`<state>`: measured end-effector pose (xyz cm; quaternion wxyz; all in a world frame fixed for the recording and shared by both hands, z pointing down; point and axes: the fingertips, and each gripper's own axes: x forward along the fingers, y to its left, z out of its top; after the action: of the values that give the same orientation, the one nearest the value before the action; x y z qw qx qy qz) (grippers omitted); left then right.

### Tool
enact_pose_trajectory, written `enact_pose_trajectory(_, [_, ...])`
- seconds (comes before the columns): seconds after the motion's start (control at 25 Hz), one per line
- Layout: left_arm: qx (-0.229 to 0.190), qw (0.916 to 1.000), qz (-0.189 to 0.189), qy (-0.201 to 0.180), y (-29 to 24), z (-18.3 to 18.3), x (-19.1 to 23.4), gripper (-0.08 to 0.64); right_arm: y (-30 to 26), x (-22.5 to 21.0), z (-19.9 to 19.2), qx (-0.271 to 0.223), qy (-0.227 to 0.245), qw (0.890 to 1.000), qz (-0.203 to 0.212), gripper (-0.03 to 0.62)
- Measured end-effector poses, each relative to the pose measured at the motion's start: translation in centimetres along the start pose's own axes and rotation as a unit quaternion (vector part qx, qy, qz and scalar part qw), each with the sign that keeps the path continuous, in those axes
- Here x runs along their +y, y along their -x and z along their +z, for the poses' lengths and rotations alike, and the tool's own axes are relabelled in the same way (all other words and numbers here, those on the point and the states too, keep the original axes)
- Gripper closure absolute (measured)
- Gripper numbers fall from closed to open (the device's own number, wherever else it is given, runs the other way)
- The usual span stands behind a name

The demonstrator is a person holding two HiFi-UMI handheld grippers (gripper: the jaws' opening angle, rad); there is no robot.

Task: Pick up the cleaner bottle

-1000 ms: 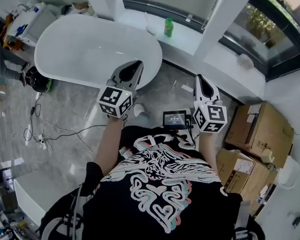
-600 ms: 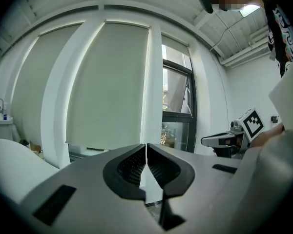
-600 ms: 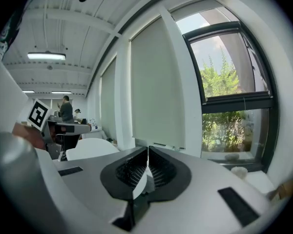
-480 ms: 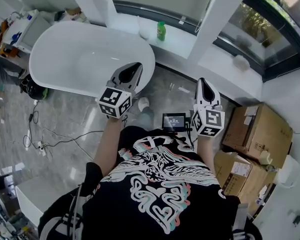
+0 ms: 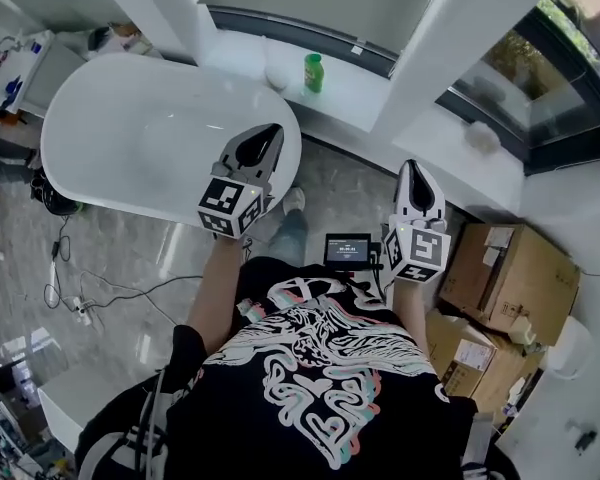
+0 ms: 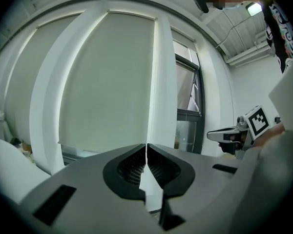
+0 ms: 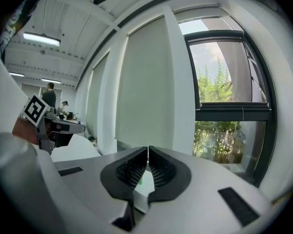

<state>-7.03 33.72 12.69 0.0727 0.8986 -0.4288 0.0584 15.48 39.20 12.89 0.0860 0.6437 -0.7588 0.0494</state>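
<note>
The green cleaner bottle [image 5: 313, 72] stands upright on the white window ledge [image 5: 360, 93], beyond the end of the bathtub. My left gripper [image 5: 271, 131] hangs over the tub's rim, short of the bottle and to its left, jaws shut with nothing in them. My right gripper [image 5: 412, 167] is over the floor, right of the bottle and short of the ledge, also shut and empty. In the left gripper view the closed jaws [image 6: 146, 146] face the blinds. In the right gripper view the closed jaws [image 7: 148, 150] let a sliver of green show below them.
A white bathtub [image 5: 100, 128] fills the left. A white bowl-like object [image 5: 277, 76] sits on the ledge left of the bottle. Cardboard boxes [image 5: 515, 273] stack at the right. A small screen [image 5: 348, 250] hangs at the person's chest. Cables [image 5: 70, 278] lie on the grey floor.
The person has stepped toward the window ledge, so the bottle and ledge now sit lower and closer in the head view. Both grippers moved forward with the person and stayed shut.
</note>
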Motion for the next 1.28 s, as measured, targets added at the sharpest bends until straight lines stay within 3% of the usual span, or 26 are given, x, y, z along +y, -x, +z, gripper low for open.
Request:
enact_pose_trajectory(0.56, [0.015,0.999,-0.041,-0.013,-14.3,2.3,12.3,0.538,-17.8,-0.1,1.6,0.038,0.02,0.999,-0.01,0.56])
enact_pose_trajectory(0.84, [0.028,0.9988,-0.04,0.004,-16.5,1.2,17.4,0.538,-23.3,1.4,1.3,0.056,0.029,0.998,-0.006,0.56])
enact_pose_trajectory(1.28, [0.04,0.9984,-0.037,0.014,-18.7,-1.0,21.2,0.538,-27.2,2.7,-0.4,0.079,0.036,0.996,0.014,0.56])
